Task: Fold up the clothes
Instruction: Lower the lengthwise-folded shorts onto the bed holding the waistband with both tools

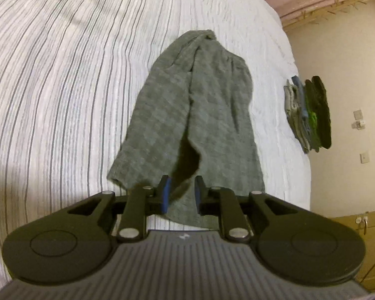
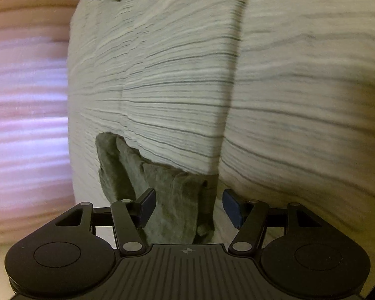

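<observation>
The grey checked garment (image 1: 192,115) lies mid-frame on the striped bed (image 1: 62,87), soft and floppy, so grab a hem corner; left gripper (image 1: 181,195) and right gripper (image 2: 188,208) jaws both stand apart, cloth loosely between them.

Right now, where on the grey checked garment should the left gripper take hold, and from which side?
Probably the near hem of the grey garment, coming low from the camera's side. That edge gapes into a dark pocket just ahead of the left gripper, so one finger could slip under a single layer. The far end is bunched and twisted, a poorer hold.
</observation>
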### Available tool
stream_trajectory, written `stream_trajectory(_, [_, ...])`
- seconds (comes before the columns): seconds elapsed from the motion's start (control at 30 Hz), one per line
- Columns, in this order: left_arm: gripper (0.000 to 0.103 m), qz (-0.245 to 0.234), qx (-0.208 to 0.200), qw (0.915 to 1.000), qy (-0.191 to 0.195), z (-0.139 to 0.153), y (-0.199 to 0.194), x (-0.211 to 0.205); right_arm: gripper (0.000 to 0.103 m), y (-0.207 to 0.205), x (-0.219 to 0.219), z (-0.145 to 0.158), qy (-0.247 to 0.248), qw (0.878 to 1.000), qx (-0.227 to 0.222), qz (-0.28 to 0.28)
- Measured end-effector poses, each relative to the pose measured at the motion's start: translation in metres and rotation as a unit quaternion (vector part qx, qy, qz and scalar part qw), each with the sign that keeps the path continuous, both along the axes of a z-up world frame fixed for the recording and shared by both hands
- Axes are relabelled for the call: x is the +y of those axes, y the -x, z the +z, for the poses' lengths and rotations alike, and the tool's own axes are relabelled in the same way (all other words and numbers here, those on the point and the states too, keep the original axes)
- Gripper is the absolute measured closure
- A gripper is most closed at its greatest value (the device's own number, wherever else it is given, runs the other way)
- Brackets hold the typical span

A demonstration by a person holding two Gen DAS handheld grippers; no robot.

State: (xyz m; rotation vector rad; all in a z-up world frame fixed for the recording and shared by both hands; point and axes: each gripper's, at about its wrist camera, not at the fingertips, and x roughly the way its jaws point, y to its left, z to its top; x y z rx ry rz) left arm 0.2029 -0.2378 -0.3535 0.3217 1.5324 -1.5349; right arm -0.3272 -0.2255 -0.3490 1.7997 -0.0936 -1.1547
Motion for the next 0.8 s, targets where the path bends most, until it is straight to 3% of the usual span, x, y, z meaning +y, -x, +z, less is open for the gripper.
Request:
stream_trajectory(0.2, [0.088, -0.055, -0.031, 0.9979, 0.013, -0.009, 0.017, -0.008, 0.04, -0.011, -0.011, -0.006, 0.039, 0.998, 0.029, 0.029])
stream_trajectory(0.3, [0.092, -0.075, -0.033, 0.9964, 0.021, -0.013, 0.021, -0.007, 0.041, -0.014, -0.012, -0.011, 0.044, 0.999, 0.012, 0.026])
stream_trajectory(0.33, [0.1, -0.079, -0.028, 0.9962, 0.023, -0.014, 0.022, -0.01, 0.063, -0.014, -0.012, -0.013, 0.045, 0.999, 0.003, 0.025])
stream_trajectory(0.37, [0.102, -0.083, -0.023, 0.996, 0.024, -0.014, 0.022, -0.013, 0.076, -0.014, -0.012, -0.015, 0.035, 0.999, -0.008, 0.025])
stream_trajectory(0.43, [0.103, -0.091, -0.017, 0.9953, 0.028, -0.01, 0.021, -0.018, 0.091, -0.015, -0.011, -0.015, 0.026, 0.999, -0.028, 0.019])
stream_trajectory(0.53, [0.103, -0.098, 0.006, 0.9945, 0.036, 0.003, 0.014, -0.025, 0.094, -0.017, -0.012, 0.003, 0.044, 0.998, -0.042, -0.001])
stream_trajectory(0.6, [0.103, -0.102, 0.016, 0.9932, 0.055, 0.019, 0.007, -0.038, 0.095, -0.02, -0.017, 0.026, 0.089, 0.994, -0.058, -0.018])
stream_trajectory(0.7, [0.103, -0.102, 0.019, 0.9859, 0.132, 0.065, -0.007, -0.053, 0.095, -0.028, -0.016, 0.064, 0.188, 0.977, -0.091, -0.032])
stream_trajectory(0.77, [0.103, -0.106, 0.011, 0.9736, 0.202, 0.1, -0.016, -0.053, 0.095, -0.039, -0.011, 0.072, 0.196, 0.978, -0.073, -0.013])
stream_trajectory(0.8, [0.103, -0.109, 0.006, 0.9661, 0.234, 0.117, -0.021, -0.052, 0.095, -0.047, -0.008, 0.066, 0.175, 0.983, -0.047, 0.009])
